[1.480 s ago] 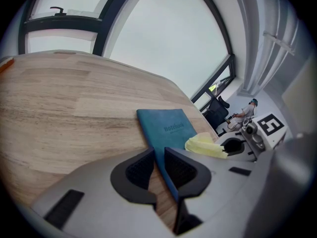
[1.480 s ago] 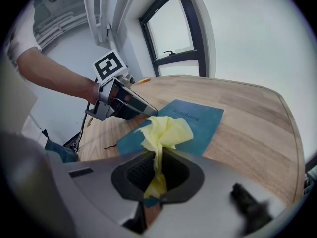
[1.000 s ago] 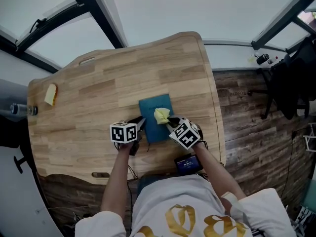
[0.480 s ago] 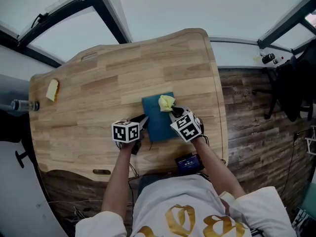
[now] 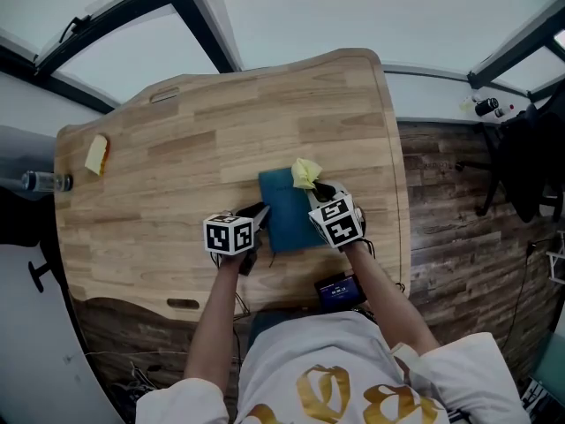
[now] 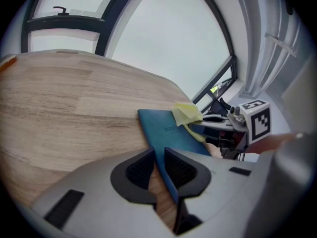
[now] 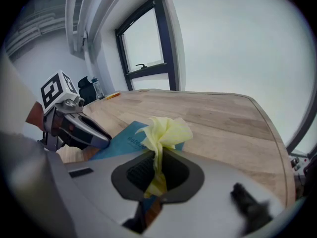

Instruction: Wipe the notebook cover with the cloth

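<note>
Cloth [image 5: 306, 173] is now sitting at the notebook's [image 5: 284, 215] far right corner, partly overhanging the far edge. A second ago it was lying over the middle of the cover, and half a second ago near the far right. The right gripper [image 7: 156, 170] is pinching the yellow cloth between its pads, a bunched tuft sticking out past the tips. It is reaching farther up the right side of the cover than before.

The left gripper [image 6: 157, 162] is staying where it was, at the notebook's near left edge. Its jaws are standing close together and clamping that edge, which is running between the pads.

The notebook is lying flat on the table [image 5: 177, 148], near the person's edge, and is not shifting between frames.

Writing: pale lettering [image 7: 132, 141] on the blue cover is reading "note"; the rest is running under the cloth. The marker cubes are showing only black-and-white squares.
</note>
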The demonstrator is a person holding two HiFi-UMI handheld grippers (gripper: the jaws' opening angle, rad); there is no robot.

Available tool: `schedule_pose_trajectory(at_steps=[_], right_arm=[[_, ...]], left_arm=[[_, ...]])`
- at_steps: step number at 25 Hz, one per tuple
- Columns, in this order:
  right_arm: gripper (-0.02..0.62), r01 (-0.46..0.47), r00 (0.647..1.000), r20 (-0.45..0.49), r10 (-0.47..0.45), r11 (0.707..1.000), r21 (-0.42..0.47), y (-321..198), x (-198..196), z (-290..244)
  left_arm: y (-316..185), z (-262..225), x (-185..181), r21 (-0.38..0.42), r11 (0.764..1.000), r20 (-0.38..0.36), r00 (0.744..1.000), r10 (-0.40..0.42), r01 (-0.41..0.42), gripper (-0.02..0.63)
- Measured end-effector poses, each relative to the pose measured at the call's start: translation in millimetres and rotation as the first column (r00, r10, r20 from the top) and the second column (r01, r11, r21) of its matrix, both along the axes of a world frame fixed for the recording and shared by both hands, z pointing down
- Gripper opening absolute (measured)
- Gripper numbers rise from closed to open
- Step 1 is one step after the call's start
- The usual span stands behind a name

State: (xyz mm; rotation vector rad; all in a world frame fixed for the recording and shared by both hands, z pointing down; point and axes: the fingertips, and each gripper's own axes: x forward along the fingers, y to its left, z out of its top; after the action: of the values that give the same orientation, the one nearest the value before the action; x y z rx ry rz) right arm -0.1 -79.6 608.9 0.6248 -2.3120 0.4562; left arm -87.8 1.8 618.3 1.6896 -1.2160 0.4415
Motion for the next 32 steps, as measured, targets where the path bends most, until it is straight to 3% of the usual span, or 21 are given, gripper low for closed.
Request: schedule_pose_trajectory(at_steps=[11,22,32], right_arm=[[0.037,-0.071,0.997,-0.014,0.07,0.997,-0.031,0.4,1.1,2.4],[0.037,-0.096,0.995,-0.036,0.096,0.995,-0.007,-2.2,-5.5,2.9],[0.037,-0.014,0.998,-0.056,0.013,1.0,-0.024,9.1,-34.3,4.2]], left_arm=[[0.0,0.1,0.2,0.005,1.0,0.006,1.0,-0.021,0.021,0.075],[-0.8,0.1,-0.3,0.015,1.0,0.025,0.999,-0.021,0.02,0.075],[-0.2,-0.3,0.6,0.028,0.999,0.049,0.999,-0.022,0.021,0.077]])
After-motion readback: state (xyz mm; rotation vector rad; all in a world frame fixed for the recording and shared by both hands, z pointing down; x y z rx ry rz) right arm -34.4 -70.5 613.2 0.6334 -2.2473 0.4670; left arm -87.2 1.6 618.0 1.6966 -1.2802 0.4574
